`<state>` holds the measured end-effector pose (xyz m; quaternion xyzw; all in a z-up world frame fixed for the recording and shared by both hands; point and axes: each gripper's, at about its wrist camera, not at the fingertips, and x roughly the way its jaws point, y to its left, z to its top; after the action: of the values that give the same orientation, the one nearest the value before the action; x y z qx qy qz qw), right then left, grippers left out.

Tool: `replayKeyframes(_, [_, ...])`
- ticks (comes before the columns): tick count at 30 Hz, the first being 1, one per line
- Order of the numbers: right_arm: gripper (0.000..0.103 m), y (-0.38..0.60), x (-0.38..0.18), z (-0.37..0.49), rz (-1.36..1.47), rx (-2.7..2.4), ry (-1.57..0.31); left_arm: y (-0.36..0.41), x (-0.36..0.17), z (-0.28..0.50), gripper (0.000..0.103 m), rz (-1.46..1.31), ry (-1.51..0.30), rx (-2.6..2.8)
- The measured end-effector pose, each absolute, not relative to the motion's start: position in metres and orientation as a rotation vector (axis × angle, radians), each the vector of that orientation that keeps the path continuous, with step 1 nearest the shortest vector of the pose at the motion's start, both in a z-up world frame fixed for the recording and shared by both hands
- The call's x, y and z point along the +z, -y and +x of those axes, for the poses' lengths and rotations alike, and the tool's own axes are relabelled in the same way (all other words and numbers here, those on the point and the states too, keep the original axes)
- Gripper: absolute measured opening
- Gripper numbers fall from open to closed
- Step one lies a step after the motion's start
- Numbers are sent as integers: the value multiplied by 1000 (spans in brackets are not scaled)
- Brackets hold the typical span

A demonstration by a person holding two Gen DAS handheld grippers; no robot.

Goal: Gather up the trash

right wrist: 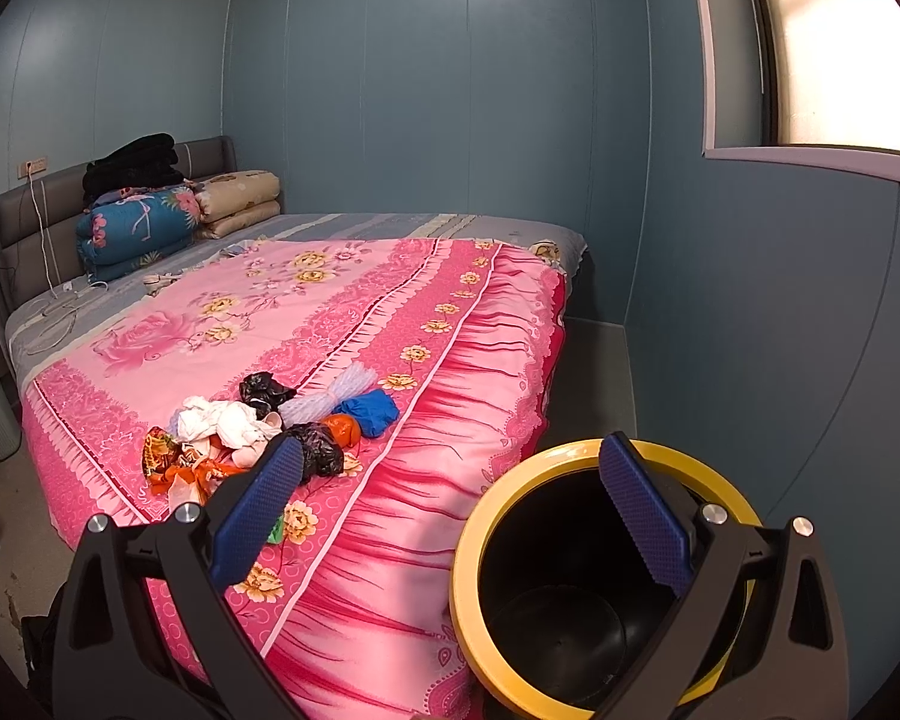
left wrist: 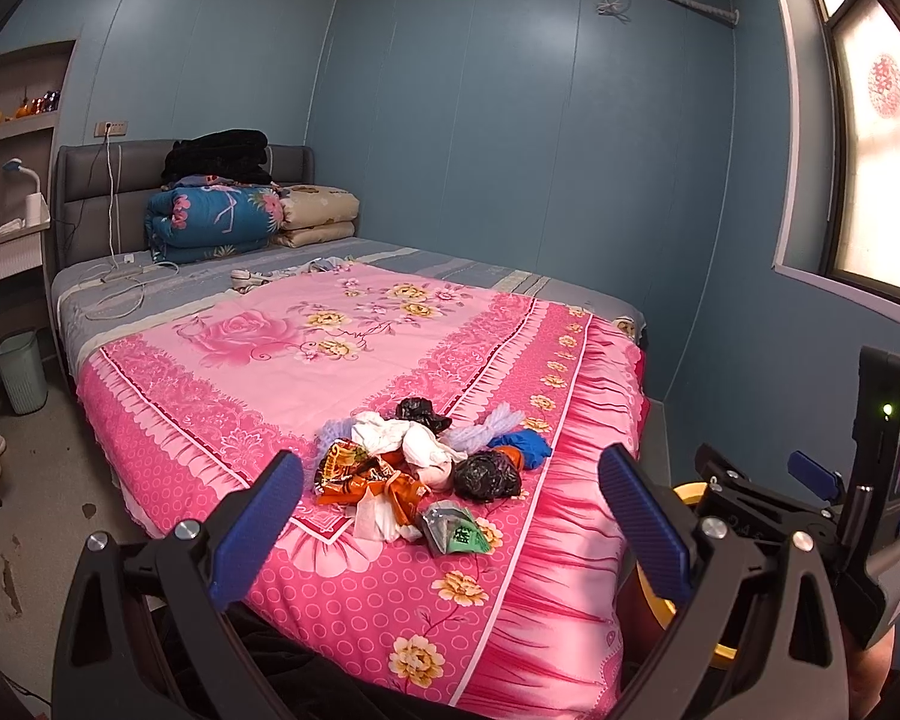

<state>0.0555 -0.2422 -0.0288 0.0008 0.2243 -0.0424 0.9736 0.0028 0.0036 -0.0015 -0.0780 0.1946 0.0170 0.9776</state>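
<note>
A pile of trash (left wrist: 426, 468) lies near the foot of the pink bedspread (left wrist: 258, 360): black bags, white tissue, orange wrappers, a blue glove, a green packet. It also shows in the right wrist view (right wrist: 270, 432). My left gripper (left wrist: 450, 516) is open and empty, held just short of the pile. My right gripper (right wrist: 450, 504) is open and empty, above the rim of a black bin with a yellow rim (right wrist: 570, 588) that stands on the floor beside the bed. The bin looks empty. The right gripper's body shows at the right of the left wrist view (left wrist: 870, 516).
Folded quilts (left wrist: 222, 216) and pillows are stacked at the headboard. A charging cable (left wrist: 120, 282) lies on the grey sheet. A pale green basket (left wrist: 21, 369) stands on the floor left of the bed. A blue wall with a window (left wrist: 882, 150) is on the right.
</note>
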Motion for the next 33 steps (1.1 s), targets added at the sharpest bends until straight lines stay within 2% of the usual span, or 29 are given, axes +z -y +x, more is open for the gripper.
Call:
replayKeyframes(11, [95,245,-34,71,73,44,-497,-62,-15,33,95,-225,-431,129])
replayKeyframes(21, [95,195,-64,106,30,203,-651,-134,-52,96,95,-243,-625,126])
replayKeyframes(33, [95,141,-117,164,-26,305,-806,-150,-106,170,95,-189,-791,17])
